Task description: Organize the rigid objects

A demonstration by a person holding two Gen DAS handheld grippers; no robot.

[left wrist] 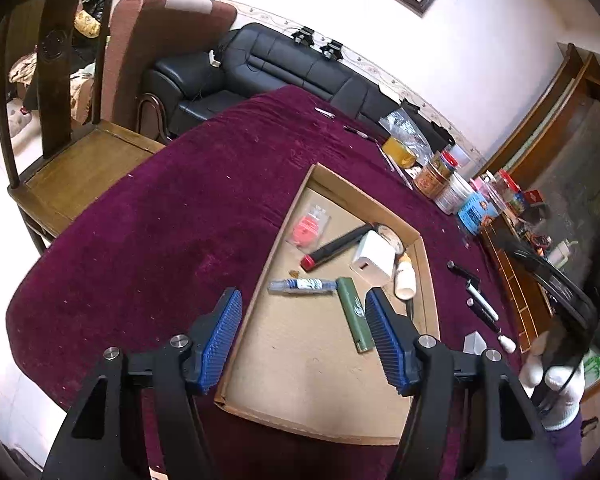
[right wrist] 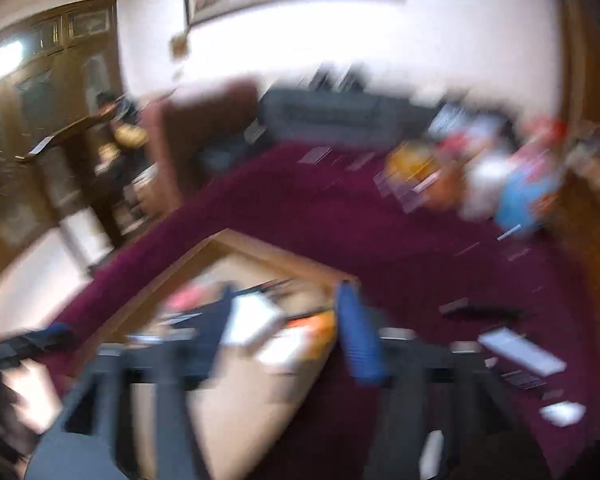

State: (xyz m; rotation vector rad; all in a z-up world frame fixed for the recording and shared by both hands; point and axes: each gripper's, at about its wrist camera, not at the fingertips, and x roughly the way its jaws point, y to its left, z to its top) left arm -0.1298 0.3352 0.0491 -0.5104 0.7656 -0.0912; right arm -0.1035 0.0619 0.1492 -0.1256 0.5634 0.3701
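Note:
A shallow cardboard tray [left wrist: 430, 280] lies on the purple tablecloth [left wrist: 160, 220]. In it are a pink packet [left wrist: 310, 228], a black stick with a red end [left wrist: 336, 246], a white charger [left wrist: 374, 260], a small white bottle [left wrist: 405, 280], a clear tube [left wrist: 302, 285] and a green lighter [left wrist: 354, 312]. My left gripper [left wrist: 302, 296] hovers open over the tray's near part, its blue pads empty. Black pens [left wrist: 482, 308] and a white cap [left wrist: 507, 344] lie on the cloth right of the tray. The right wrist view is heavily blurred. There my right gripper [right wrist: 288, 316] stands open above the tray's [right wrist: 236, 240] corner.
A wooden chair [left wrist: 60, 152] stands left of the table and a black sofa [left wrist: 260, 64] behind it. Jars, tins and boxes [left wrist: 440, 176] crowd the table's far right edge. A white-gloved hand [left wrist: 556, 396] shows at the right. Blurred flat items [right wrist: 524, 350] lie on the cloth.

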